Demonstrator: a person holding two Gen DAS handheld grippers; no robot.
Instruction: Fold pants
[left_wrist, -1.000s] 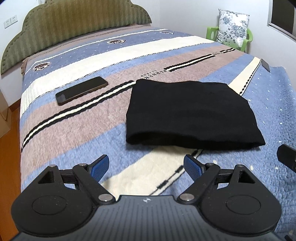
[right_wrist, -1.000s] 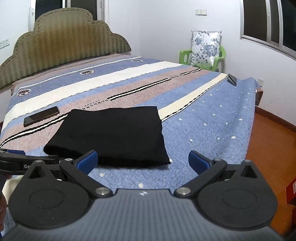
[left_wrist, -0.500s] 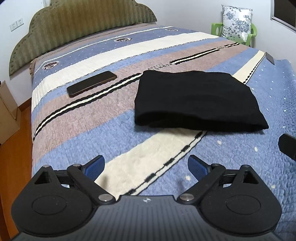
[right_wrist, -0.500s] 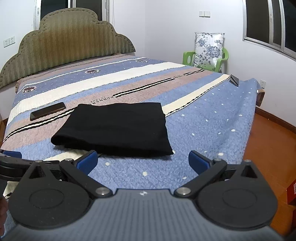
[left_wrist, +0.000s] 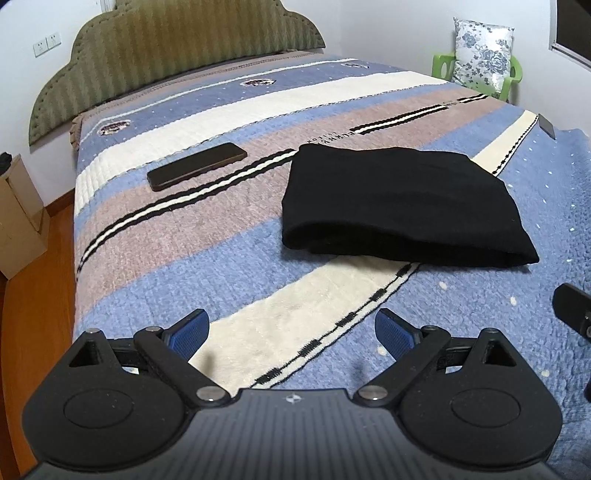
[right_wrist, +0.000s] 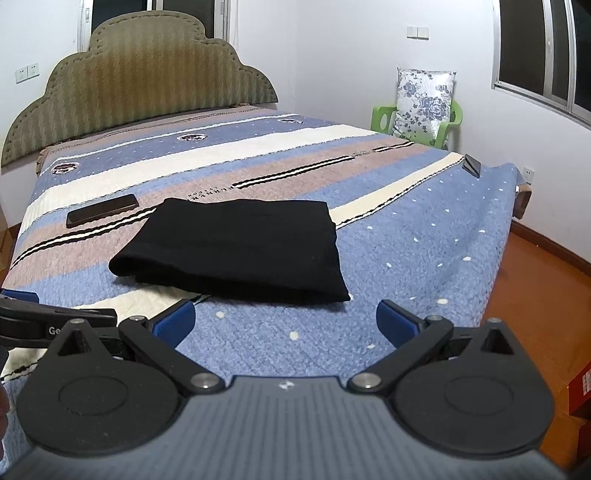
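1. Left wrist view alone shows a cardboard box (left_wrist: 18, 218) on the wooden floor beside the bed; right wrist view alone shows the dark window (right_wrist: 543, 51) and a red box (right_wrist: 580, 391) at the frame's right edge.
2. The pants (left_wrist: 399, 206) lie folded into a thick black rectangle of soft knit on the fleecy striped blanket (left_wrist: 221, 266), ahead of both grippers and touching neither.
3. A flat, glossy phone (left_wrist: 197, 166) rests well apart from the pants.
4. The left gripper (left_wrist: 291, 330) has just been opening, nothing between its ribbed blue pads; the right gripper (right_wrist: 286, 319) is likewise spread and empty.
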